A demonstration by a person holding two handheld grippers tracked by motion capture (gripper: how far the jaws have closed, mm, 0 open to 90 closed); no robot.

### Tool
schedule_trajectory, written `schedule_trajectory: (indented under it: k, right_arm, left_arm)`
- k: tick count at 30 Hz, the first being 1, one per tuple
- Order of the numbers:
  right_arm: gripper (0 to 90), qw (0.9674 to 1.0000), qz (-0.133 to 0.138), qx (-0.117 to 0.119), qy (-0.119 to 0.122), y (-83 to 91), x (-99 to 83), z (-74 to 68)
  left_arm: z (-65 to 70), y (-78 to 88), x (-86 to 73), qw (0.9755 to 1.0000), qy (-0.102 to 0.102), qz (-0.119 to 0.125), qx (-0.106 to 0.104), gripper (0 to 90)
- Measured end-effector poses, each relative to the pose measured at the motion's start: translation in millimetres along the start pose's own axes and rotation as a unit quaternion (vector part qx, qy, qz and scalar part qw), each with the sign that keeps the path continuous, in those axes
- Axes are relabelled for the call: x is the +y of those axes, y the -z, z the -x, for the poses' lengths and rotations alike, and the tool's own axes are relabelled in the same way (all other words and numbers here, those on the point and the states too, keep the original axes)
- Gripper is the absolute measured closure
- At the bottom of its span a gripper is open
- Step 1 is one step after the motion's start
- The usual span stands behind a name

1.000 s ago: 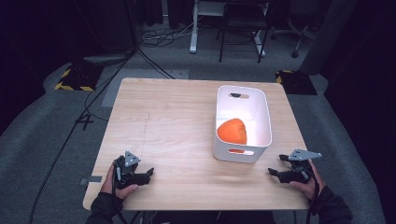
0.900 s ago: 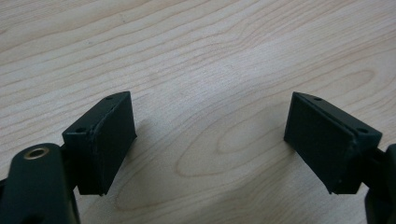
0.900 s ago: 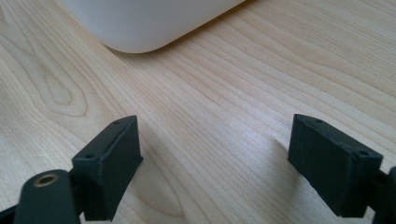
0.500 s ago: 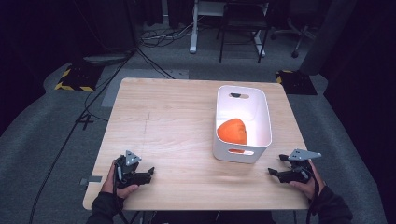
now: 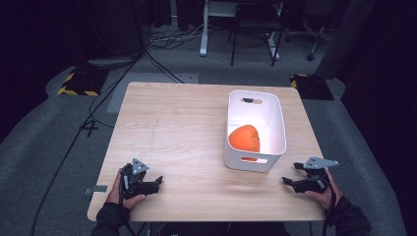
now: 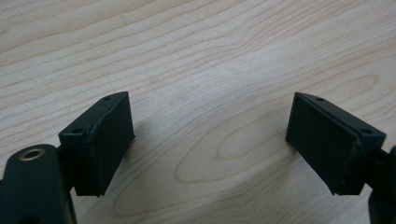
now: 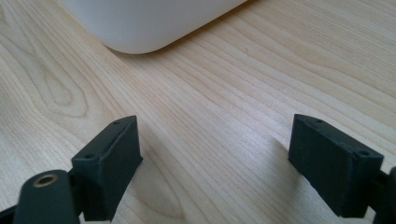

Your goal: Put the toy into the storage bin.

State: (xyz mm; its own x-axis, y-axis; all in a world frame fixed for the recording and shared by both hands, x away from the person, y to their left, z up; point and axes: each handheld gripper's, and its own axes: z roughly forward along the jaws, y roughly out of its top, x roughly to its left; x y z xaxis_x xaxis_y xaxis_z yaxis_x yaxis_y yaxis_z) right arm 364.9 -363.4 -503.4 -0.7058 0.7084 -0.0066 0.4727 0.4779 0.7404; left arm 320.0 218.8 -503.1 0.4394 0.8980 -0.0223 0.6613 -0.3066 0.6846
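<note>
Pale wood worktop (image 5: 187,128) with wavy brown grain and oval knots. White bin (image 5: 255,129), orange fruit (image 5: 245,138) inside. Black left claw (image 5: 158,181) and black right claw (image 5: 287,182), each topped by grey. Grey carpet (image 5: 49,147); yellow-and-black striped pads (image 5: 78,81).

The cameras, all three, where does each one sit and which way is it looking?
High view: above the person's side, facing forward and down on the table; both hands, left gripper, right gripper.
Left gripper view: on the left gripper, facing bare wood; open jaws.
Right gripper view: on the right gripper, facing the white bin; open jaws.
Shared: that bin, holding an orange thing.
</note>
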Motion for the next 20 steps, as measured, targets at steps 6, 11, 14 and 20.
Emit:
schedule_trajectory:
  k: [6, 11, 14, 20]
  right_arm:
    - [16.8, 1.0, 0.0, 0.0, 0.0, 0.1, 0.1, 0.1]
    - [16.8, 1.0, 0.0, 0.0, 0.0, -0.1, 0.0, 0.1]
    - [16.8, 1.0, 0.0, 0.001, 0.0, -0.1, 0.1, 0.1]
    - [16.8, 1.0, 0.0, 0.001, 0.0, -0.1, 0.1, 0.2]
  left_arm:
    - [0.1, -0.1, 0.1, 1.0, 0.001, 0.0, 0.0, 15.1]
    - [0.0, -0.2, 0.2, 1.0, 0.002, 0.0, -0.001, 15.0]
    - [0.0, -0.2, 0.2, 1.0, 0.002, 0.0, -0.001, 15.0]
    - [0.0, -0.3, 0.3, 1.0, 0.002, 0.0, -0.001, 15.0]
